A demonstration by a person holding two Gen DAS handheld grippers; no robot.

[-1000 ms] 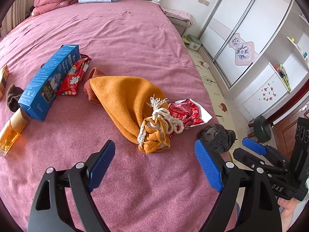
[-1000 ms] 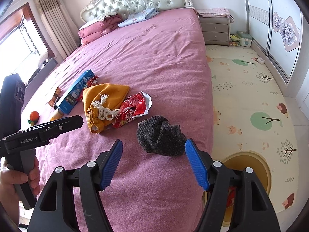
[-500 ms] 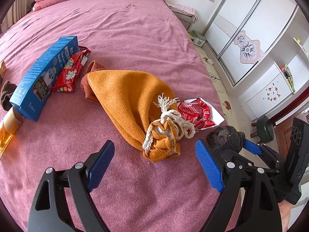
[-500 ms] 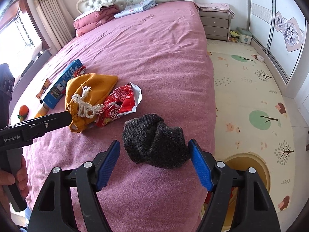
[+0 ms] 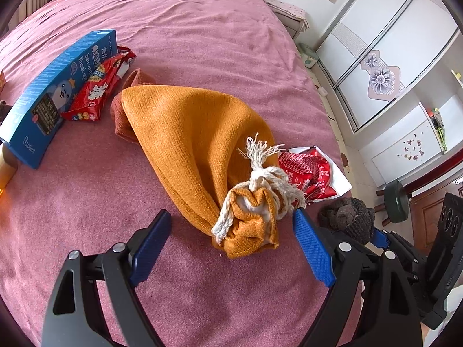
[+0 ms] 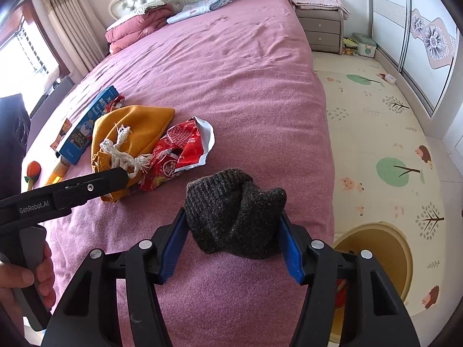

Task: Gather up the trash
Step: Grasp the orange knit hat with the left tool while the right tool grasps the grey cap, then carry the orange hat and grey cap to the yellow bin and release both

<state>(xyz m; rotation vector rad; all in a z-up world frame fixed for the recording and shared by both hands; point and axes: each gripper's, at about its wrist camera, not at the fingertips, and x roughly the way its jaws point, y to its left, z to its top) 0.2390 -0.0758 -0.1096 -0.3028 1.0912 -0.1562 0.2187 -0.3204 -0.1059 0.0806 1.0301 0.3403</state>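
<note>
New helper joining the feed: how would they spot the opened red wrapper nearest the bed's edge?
Start at the pink bed, then find the orange knit pouch tied with white cord. The red snack wrapper lies touching its right side, torn open with a white inner flap, unlike the other red packet beside the blue box.

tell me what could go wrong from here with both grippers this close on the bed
The right gripper is closing on the dark knit sock, which looks like clothing, so it might wrongly land in the bin. The open left gripper straddles the orange bag's knot, not the red wrapper. The grippers could also bump.
</note>
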